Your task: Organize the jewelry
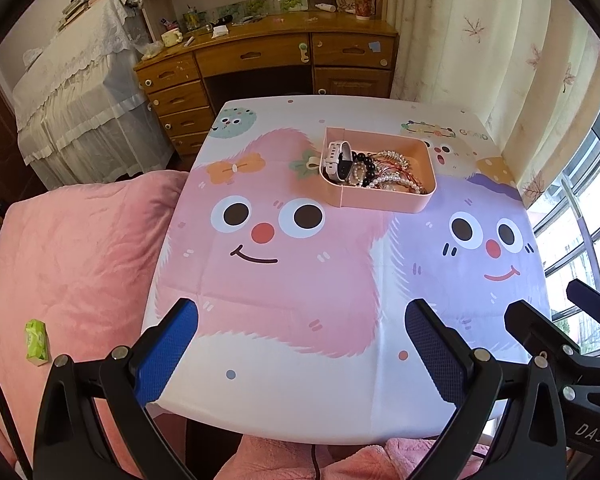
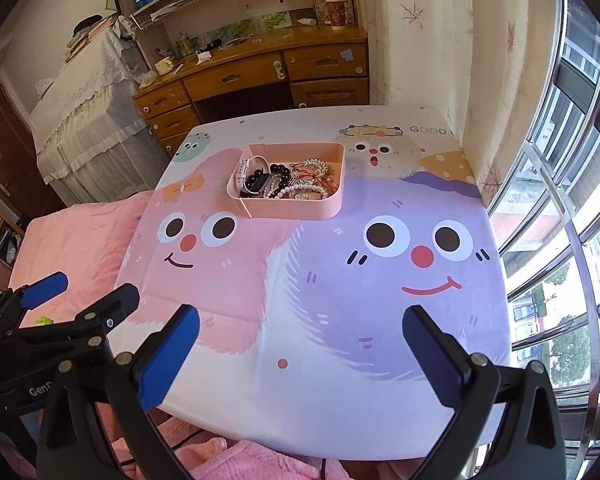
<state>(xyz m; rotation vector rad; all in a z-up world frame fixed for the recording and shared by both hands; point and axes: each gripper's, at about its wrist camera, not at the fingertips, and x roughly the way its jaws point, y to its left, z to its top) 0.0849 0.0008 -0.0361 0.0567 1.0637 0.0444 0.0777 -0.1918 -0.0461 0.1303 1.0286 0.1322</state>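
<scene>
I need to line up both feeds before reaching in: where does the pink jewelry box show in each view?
Left wrist: pink jewelry box sits above centre, slightly right, on the far half of the table.
Right wrist: pink jewelry box sits above centre, at mid-frame.
Shared landmark: the white smartwatch at the box's left end.

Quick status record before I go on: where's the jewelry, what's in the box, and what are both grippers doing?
surface: table with cartoon-print cloth
container: pink box, far centre of the table
contents: white smartwatch, black bead bracelet, pearl strands, tangled with other pieces
loose jewelry on cloth: none visible
left gripper: open, empty, near edge
right gripper: open, empty, near edge
</scene>
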